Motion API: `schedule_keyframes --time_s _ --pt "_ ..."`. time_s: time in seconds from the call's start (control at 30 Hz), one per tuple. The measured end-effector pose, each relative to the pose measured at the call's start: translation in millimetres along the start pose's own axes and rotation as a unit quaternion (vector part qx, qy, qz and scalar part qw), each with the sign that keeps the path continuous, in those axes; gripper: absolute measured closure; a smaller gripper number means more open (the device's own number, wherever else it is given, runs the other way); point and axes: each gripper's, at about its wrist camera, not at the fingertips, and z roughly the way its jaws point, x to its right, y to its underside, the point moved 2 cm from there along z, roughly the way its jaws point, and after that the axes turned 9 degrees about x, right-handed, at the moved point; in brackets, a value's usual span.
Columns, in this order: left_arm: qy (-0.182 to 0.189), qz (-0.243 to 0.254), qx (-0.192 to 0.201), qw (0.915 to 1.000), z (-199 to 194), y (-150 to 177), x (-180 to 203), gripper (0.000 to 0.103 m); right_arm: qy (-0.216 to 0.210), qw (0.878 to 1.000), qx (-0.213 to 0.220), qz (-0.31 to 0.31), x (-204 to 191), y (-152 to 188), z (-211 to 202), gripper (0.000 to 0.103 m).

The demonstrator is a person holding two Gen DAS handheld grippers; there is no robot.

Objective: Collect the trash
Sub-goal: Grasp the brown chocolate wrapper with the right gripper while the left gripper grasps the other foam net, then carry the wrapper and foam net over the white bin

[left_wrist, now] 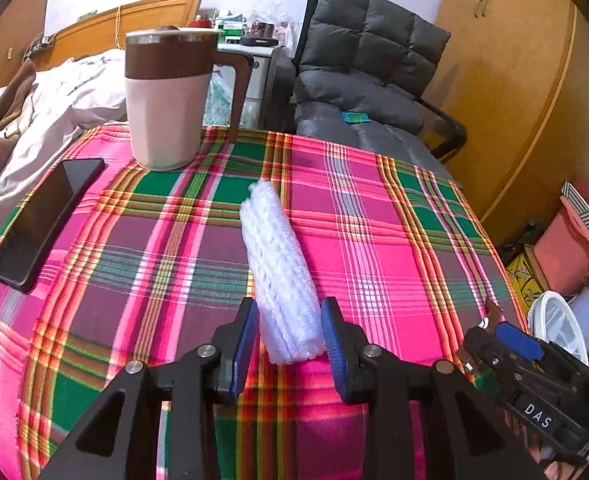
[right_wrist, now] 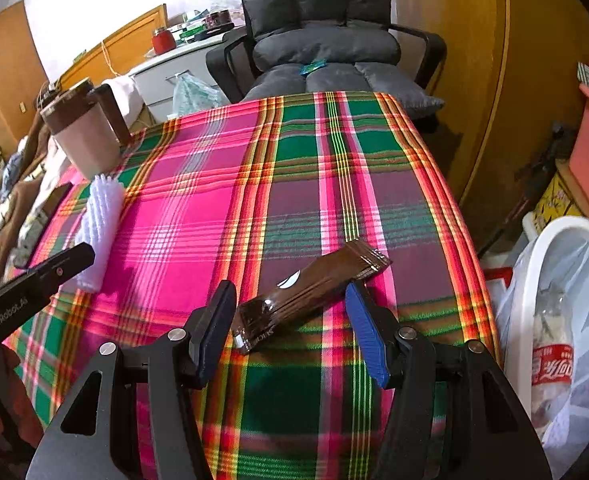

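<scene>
While both grippers hang low over the plaid tabletop (left_wrist: 374, 240), I see my left gripper (left_wrist: 290, 332) with its jaws straddling the near end of a white foam wrap (left_wrist: 278, 272) that lies near the middle of the tabletop, running away from me; the blue pads sit just beside it and I cannot tell whether they press it; my right gripper (right_wrist: 290, 320) has its jaws parted around a brown snack wrapper (right_wrist: 314, 292) lying slantwise near the tabletop's right edge, with a gap showing at each pad, so nothing is gripped; a two-tone mug (left_wrist: 166, 100) stands at the far left corner, a dark phone (left_wrist: 42, 224) lies along the left edge; beyond the right edge stands a white bin (right_wrist: 554, 240) lined with a bag, a bottle inside.
</scene>
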Motion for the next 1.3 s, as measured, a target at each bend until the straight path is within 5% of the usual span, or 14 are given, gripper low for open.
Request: schedule_keyframes --time_s 0.13,0.4,0.83,0.87,0.93,1.0,1.2,1.3 --pt "0.000 0.010 -0.001 0.9999 5 4 3 0.070 0.002 1.000 0.000 0.006 8 -2 0 0.077" --pt "0.006 0.021 0.008 0.9997 -7 7 6 0.082 -0.022 1.000 0.009 0.017 16 1 -13 0.096" --pt "0.029 0.026 0.018 0.9991 -48 30 22 0.083 -0.061 0.997 0.018 0.043 23 -1 -20 0.095" --pt "0.029 0.024 0.018 0.9991 -50 30 22 0.083 -0.057 0.997 0.023 0.041 22 -2 -18 0.092" --pt "0.029 0.023 0.019 0.9992 -54 31 22 0.083 -0.054 0.998 0.020 0.037 18 -3 -10 0.069" --pt "0.028 0.022 0.020 0.9992 -56 31 20 0.083 -0.051 0.998 0.011 0.035 14 -4 -1 0.064" --pt "0.029 0.019 0.019 0.9992 -57 31 16 0.083 -0.022 1.000 0.003 0.021 11 -4 7 0.065" --pt "0.033 0.019 0.018 0.9991 -56 32 18 0.083 -0.015 1.000 0.001 0.015 13 -4 6 0.075"
